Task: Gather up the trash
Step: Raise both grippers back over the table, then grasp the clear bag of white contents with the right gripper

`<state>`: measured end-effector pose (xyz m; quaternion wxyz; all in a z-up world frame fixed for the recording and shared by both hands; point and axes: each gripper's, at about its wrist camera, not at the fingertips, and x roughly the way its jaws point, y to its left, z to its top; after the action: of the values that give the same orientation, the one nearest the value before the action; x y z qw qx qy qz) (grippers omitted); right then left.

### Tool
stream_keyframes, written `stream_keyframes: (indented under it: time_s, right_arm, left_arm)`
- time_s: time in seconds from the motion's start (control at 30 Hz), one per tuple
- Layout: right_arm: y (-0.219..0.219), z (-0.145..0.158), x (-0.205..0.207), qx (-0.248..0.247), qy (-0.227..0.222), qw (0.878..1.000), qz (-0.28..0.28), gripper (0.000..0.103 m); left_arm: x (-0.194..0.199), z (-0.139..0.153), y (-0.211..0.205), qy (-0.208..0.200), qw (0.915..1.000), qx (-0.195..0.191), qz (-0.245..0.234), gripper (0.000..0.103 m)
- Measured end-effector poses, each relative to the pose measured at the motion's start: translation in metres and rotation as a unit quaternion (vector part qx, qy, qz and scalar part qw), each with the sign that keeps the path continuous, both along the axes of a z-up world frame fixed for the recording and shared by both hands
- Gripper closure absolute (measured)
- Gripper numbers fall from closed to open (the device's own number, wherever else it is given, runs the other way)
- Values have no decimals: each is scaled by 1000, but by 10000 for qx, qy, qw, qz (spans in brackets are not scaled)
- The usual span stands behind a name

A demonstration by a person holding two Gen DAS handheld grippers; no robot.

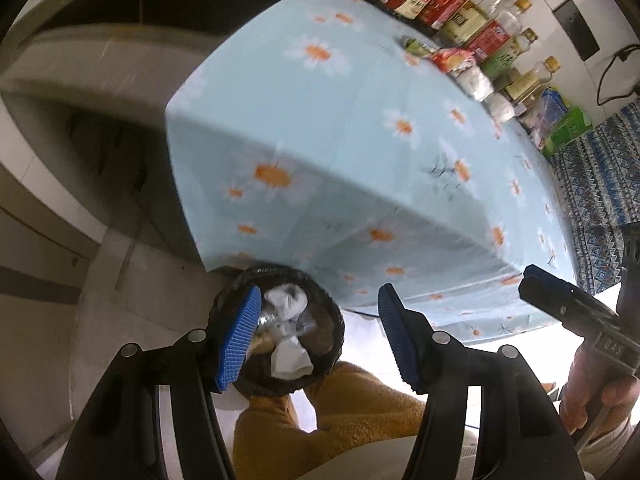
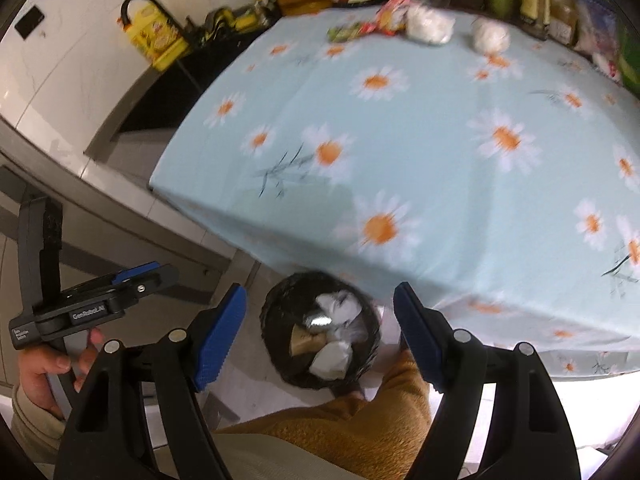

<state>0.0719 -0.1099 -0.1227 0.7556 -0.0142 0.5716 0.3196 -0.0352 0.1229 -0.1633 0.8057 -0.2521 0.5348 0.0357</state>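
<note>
A small bin (image 1: pixel 335 334) lined with a black bag stands on the floor by the table's corner, with white crumpled paper (image 1: pixel 286 300) and other scraps inside. My left gripper (image 1: pixel 318 340) hangs above it, open and empty. My right gripper (image 2: pixel 320 338) is also open and empty over the bin (image 2: pixel 272 320). Each gripper shows in the other's view: the right gripper (image 1: pixel 534 280) at the right edge, the left gripper (image 2: pixel 160 272) at the left edge. At the table's far side lie a green wrapper (image 2: pixel 344 34), a red wrapper (image 2: pixel 394 14) and two white paper balls (image 2: pixel 430 24).
The table (image 2: pixel 440 160) has a light blue daisy cloth. Bottles and jars (image 1: pixel 460 12) line its far edge. A yellow oil jug (image 2: pixel 154 38) stands on a dark shelf to the left. A person's leg in orange-brown cloth (image 2: pixel 352 432) is just below the bin.
</note>
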Motion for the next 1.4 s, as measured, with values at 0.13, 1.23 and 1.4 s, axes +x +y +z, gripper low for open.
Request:
stream_keyframes:
  time_s: [0.13,1.23,1.4]
  right_arm:
    - [-19,8,22,92,-110,9995,-275,27]
    - [-61,1,266,124,-623,9976,-259,27]
    - [-50,-12,293,61,-558,9984,-67,27]
  left_arm:
    - [19,19,-7,-176,9997,114,-134,44]
    - [183,77,-44,-375,9950,898,240,35]
    - [195,76,-43,-302,9939,968,434,34]
